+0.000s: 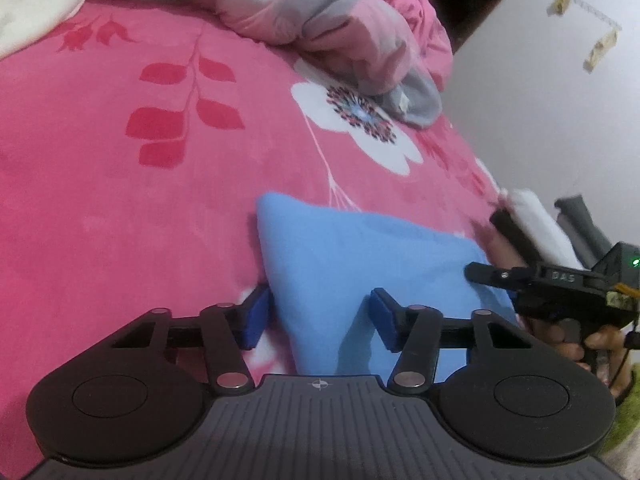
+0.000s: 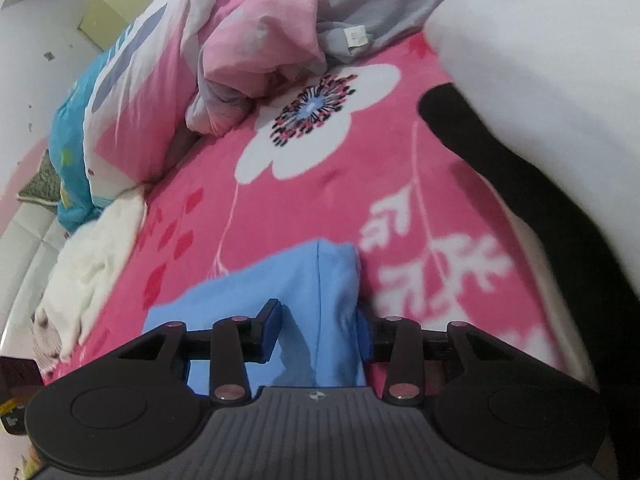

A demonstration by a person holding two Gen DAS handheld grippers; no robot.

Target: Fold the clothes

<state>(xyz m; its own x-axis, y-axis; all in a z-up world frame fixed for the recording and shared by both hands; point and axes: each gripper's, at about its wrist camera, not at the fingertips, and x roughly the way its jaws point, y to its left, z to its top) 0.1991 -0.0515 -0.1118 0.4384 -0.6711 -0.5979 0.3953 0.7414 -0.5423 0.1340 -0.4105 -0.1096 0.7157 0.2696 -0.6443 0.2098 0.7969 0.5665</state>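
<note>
Blue pads of the left gripper [image 1: 318, 318] and right gripper [image 2: 316, 334] stand spread around the light blue garment [image 1: 360, 264] lying part-folded on the pink floral blanket [image 1: 120, 200], gripping nothing, so the next move is probably pinching an edge to fold.

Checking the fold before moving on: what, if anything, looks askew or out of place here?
The blue garment lies bunched between both open hand-held grippers, its edges slanted rather than square. A pink-grey quilt sits crumpled on the bed behind it.

"DAS" embossed on the black right gripper [image 1: 476, 272], garment tag [image 2: 357, 37] lettering too small to read
</note>
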